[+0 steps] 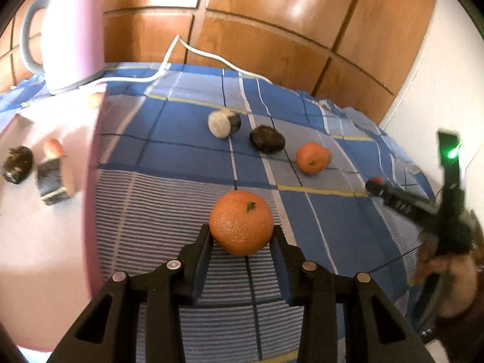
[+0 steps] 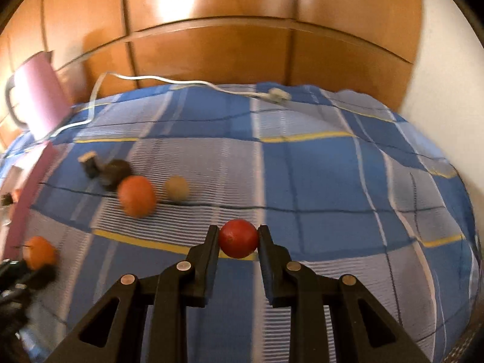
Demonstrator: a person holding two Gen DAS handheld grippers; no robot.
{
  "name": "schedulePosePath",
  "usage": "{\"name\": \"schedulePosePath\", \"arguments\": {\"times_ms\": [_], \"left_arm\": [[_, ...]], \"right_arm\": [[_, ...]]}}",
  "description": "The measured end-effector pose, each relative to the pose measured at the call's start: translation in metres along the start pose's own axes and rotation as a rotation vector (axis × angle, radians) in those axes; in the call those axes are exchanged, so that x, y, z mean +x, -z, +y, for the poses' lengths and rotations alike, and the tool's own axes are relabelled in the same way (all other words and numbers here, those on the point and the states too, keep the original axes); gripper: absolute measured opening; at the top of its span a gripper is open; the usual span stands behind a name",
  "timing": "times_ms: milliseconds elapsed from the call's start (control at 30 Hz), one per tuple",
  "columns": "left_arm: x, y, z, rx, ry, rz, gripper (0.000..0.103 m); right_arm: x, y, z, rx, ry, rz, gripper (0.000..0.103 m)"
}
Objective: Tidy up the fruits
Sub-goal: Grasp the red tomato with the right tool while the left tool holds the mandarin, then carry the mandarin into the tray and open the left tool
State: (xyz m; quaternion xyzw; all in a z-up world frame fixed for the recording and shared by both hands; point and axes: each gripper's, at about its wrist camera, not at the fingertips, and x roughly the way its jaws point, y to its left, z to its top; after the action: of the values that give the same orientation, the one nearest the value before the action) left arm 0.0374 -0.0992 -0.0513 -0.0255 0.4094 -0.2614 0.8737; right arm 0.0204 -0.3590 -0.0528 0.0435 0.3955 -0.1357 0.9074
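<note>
Left tool (image 1: 242, 233) clamps the orange (image 1: 241, 222), right tool (image 2: 238, 235) clamps a small red fruit (image 2: 238, 238) — pink tray (image 1: 45, 211) lies left of both, left hand nearer.

A blue, white and grey checked cloth (image 1: 187, 139) with thin yellow lines is spread over the whole surface. At its far left a pink electric kettle (image 1: 72, 30) with a grey handle is seen standing upright on its base. A white cable (image 1: 211, 56) is laid from the kettle's base rightward along the far edge of the cloth, and its plug (image 2: 276, 95) is seen lying on the cloth. Behind, glossy wooden panels (image 1: 272, 30) are shown, with a white wall (image 1: 447, 60) at the right
</note>
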Motion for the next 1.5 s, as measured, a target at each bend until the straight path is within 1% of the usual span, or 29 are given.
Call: {"name": "schedulePosePath", "arguments": {"times_ms": [67, 133, 200, 300, 400, 467, 567, 633, 733, 767, 867, 933, 967, 1000, 1067, 1100, 1167, 1267, 1433, 1500], "left_arm": [[-0.012, -0.002, 0.000, -0.004, 0.008, -0.018, 0.038], [-0.024, -0.004, 0.002, -0.018, 0.016, -0.034, 0.038], [-0.034, -0.007, 0.004, -0.028, 0.018, -0.048, 0.038], [-0.049, -0.015, 0.013, -0.065, 0.014, -0.073, 0.039], [-0.066, -0.026, 0.030, -0.110, -0.009, -0.106, 0.039], [-0.079, -0.036, 0.047, -0.144, -0.037, -0.139, 0.039], [-0.095, -0.052, 0.080, -0.218, -0.080, -0.186, 0.039], [-0.100, -0.061, 0.102, -0.261, -0.127, -0.201, 0.039], [-0.095, -0.076, 0.138, -0.329, -0.183, -0.186, 0.039], [-0.092, -0.079, 0.146, -0.338, -0.197, -0.178, 0.039], [-0.079, -0.090, 0.167, -0.355, -0.248, -0.160, 0.039], [-0.072, -0.093, 0.174, -0.350, -0.261, -0.148, 0.039], [-0.065, -0.097, 0.178, -0.348, -0.284, -0.140, 0.039], [-0.061, -0.098, 0.179, -0.345, -0.294, -0.138, 0.041], [-0.051, -0.103, 0.181, -0.321, -0.311, -0.127, 0.058], [-0.049, -0.104, 0.182, -0.319, -0.339, -0.126, 0.067], [-0.050, -0.103, 0.182, -0.322, -0.328, -0.138, 0.068], [-0.055, -0.096, 0.175, -0.315, -0.381, -0.145, 0.068], [-0.070, -0.072, 0.163, -0.359, -0.450, -0.139, 0.068], [-0.074, -0.063, 0.158, -0.357, -0.464, -0.144, 0.069]], "right_arm": [[0.007, 0.006, -0.007, 0.026, 0.025, 0.004, 0.025], [0.013, 0.012, -0.012, 0.059, 0.016, 0.012, 0.025], [0.012, 0.015, -0.013, 0.061, 0.009, -0.011, 0.025], [0.012, 0.015, -0.013, 0.066, -0.002, -0.015, 0.025], [0.011, 0.018, -0.018, 0.086, -0.025, -0.025, 0.025], [0.011, 0.019, -0.018, 0.087, -0.027, -0.027, 0.025], [0.012, 0.018, -0.016, 0.081, -0.022, -0.029, 0.025], [0.012, 0.018, -0.016, 0.078, -0.018, -0.029, 0.026], [0.011, 0.019, -0.015, 0.075, -0.014, -0.029, 0.026], [0.012, 0.019, -0.015, 0.075, -0.014, -0.029, 0.026], [0.012, 0.018, -0.015, 0.074, -0.012, -0.029, 0.026], [0.012, 0.018, -0.015, 0.073, -0.011, -0.028, 0.026], [0.012, 0.018, -0.015, 0.073, -0.010, -0.028, 0.026], [0.012, 0.018, -0.015, 0.072, -0.010, -0.028, 0.026], [0.012, 0.018, -0.014, 0.071, -0.008, -0.027, 0.026], [0.012, 0.018, -0.014, 0.070, -0.007, -0.027, 0.026], [0.012, 0.018, -0.014, 0.070, -0.007, -0.026, 0.026], [0.012, 0.019, -0.014, 0.070, -0.006, -0.027, 0.026], [0.012, 0.019, -0.013, 0.064, 0.001, -0.027, 0.026], [0.012, 0.019, -0.013, 0.065, 0.001, -0.027, 0.026]]}}
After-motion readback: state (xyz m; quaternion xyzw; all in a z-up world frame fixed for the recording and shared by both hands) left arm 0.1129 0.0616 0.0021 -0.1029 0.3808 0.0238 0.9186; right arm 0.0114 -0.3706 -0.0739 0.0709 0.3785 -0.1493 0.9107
